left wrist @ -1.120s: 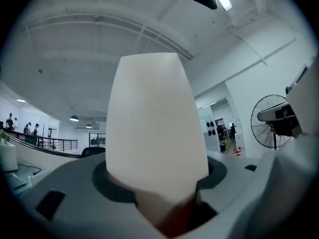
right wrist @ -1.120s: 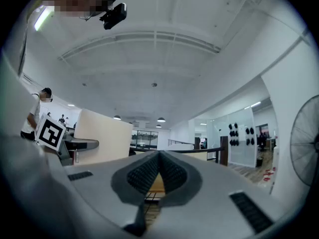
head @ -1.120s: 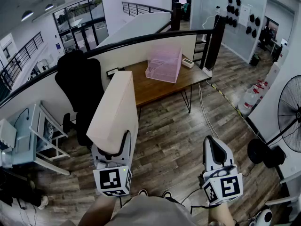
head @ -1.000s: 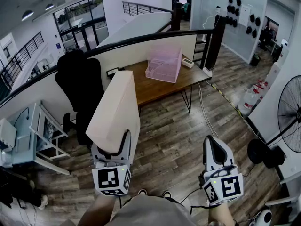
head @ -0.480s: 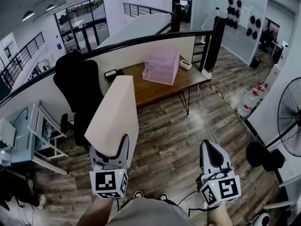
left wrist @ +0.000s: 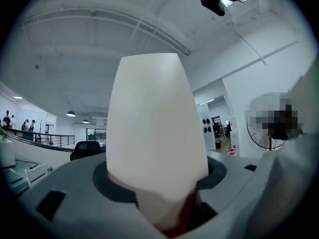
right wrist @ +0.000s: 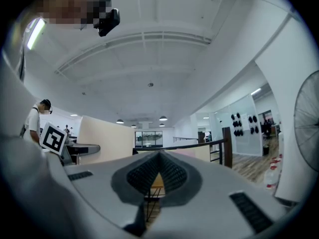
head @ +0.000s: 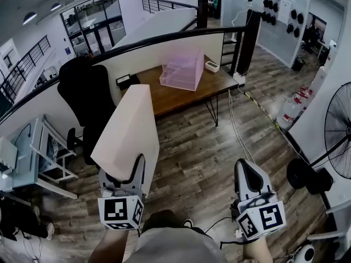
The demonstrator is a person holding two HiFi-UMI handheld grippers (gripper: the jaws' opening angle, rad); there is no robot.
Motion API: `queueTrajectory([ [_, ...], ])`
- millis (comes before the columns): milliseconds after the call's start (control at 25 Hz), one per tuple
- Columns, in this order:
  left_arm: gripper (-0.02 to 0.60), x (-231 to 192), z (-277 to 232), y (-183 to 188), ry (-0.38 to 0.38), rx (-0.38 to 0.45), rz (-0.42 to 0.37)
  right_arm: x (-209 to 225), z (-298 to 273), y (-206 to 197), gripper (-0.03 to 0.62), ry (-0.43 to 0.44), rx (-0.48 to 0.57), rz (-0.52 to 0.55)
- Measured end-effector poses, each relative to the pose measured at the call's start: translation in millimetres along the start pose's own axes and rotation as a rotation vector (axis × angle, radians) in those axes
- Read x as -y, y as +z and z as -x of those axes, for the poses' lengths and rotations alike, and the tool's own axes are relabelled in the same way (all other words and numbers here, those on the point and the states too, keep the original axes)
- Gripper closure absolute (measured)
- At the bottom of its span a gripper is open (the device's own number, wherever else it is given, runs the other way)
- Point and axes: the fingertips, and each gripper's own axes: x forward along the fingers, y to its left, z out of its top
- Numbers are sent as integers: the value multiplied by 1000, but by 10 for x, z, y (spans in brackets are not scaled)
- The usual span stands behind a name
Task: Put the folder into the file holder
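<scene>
A thick cream folder (head: 127, 129) stands upright over the wooden floor, and my left gripper (head: 123, 173) is shut on its lower end. In the left gripper view the folder (left wrist: 154, 123) fills the middle, wedged between the grey jaws of the left gripper (left wrist: 158, 185). The pink see-through file holder (head: 181, 69) sits on the brown desk (head: 181, 97) ahead, well beyond the folder. My right gripper (head: 248, 169) hangs at the lower right, shut with nothing in it. The right gripper (right wrist: 159, 156) shows its tips meeting, with the folder (right wrist: 102, 138) to its left.
A black office chair (head: 82, 92) stands left of the desk, behind the folder. A white partition with a black rail (head: 164, 37) backs the desk. A standing fan (head: 337, 130) and water bottles (head: 288, 114) are at the right. A pale blue stand (head: 33, 152) is at the left.
The folder and my left gripper have drifted a little left and down in the head view. The desk and file holder have shifted left. The right gripper has hardly moved.
</scene>
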Motion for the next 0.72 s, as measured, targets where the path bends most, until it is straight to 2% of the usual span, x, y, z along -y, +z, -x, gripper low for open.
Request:
queueTrajectory([
  [240,287,-58,-47,-11,34,-6,-4,81,-35,-48,591,25,-12,13],
  [720,287,-35,-535,-76,15,-6,16,231,-575,-132,591,58,-25,-21],
])
